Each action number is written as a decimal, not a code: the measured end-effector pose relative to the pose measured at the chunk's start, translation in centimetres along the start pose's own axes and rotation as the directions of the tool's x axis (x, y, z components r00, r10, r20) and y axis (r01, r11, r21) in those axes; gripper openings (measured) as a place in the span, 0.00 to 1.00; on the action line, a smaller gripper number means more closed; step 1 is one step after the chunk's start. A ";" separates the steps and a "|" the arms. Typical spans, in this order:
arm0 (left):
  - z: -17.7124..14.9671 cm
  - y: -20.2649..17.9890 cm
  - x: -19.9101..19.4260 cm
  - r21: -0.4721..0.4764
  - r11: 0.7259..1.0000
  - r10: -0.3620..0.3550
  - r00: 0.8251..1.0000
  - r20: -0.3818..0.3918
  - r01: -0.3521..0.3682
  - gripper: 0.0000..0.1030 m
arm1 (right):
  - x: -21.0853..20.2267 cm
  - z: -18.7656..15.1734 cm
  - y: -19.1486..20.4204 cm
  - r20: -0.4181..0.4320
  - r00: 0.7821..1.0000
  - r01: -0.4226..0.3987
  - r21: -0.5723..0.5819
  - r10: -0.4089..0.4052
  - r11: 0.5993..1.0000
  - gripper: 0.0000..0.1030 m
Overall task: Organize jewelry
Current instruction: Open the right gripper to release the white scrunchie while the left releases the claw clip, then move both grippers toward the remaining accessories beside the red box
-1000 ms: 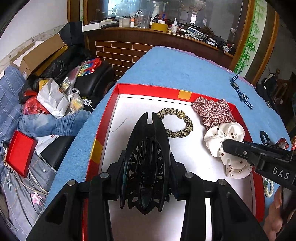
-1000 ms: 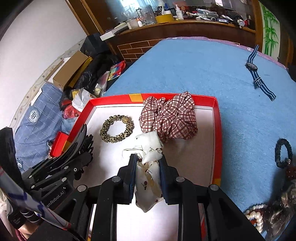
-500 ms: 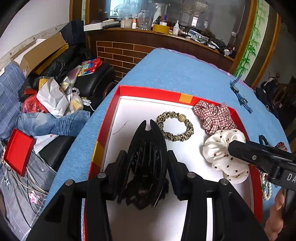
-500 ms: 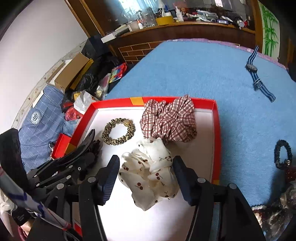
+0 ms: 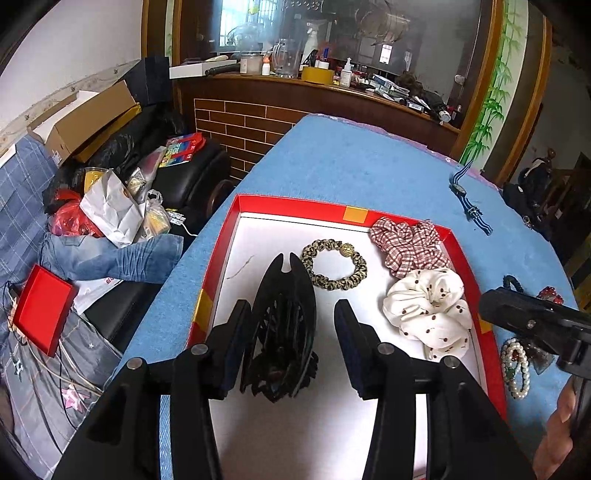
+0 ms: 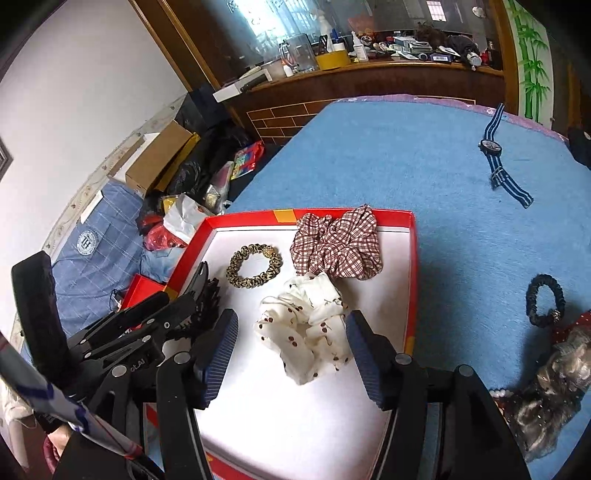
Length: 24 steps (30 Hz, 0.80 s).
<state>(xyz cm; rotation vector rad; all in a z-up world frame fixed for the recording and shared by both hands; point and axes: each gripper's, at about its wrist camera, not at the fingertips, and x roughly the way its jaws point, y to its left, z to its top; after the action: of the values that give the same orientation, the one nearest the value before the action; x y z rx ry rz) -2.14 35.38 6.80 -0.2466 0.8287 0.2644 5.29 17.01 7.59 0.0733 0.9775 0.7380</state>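
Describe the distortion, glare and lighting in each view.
Left wrist: fisheye bends the table edge, corners vignetted black, back window overexposed. Right wrist: same curvature, window blown out, soft even light on the white scrunchie, only faint shadows.

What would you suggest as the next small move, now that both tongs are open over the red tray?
Probably draw the right tongs back and toward the black hair tie on the blue cloth. The white scrunchie and black claw clip lie free in the red tray, both tongs open, while that tie lies outside.
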 end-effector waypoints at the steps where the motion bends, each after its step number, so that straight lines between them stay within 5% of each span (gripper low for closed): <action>1: 0.0 -0.2 -0.4 0.004 1.000 -0.003 1.000 0.005 0.003 0.44 | -0.3 -0.1 -0.2 0.004 1.000 -0.002 0.003 0.002 1.000 0.64; 12: -0.5 -4.4 -3.7 0.081 0.994 -0.075 0.996 0.053 0.071 0.45 | -7.1 -2.5 -5.6 0.077 0.997 -0.015 0.104 0.007 0.995 0.67; 24: -3.6 -12.6 -4.8 0.237 0.955 -0.185 0.983 0.009 0.178 0.46 | -12.4 -6.0 -12.3 0.104 0.990 0.076 0.199 -0.099 0.977 0.72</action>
<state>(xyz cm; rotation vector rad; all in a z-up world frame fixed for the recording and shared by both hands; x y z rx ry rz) -3.67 21.75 9.45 -0.0947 0.7933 -0.0041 2.98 -1.25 8.50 0.2389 0.9364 0.5498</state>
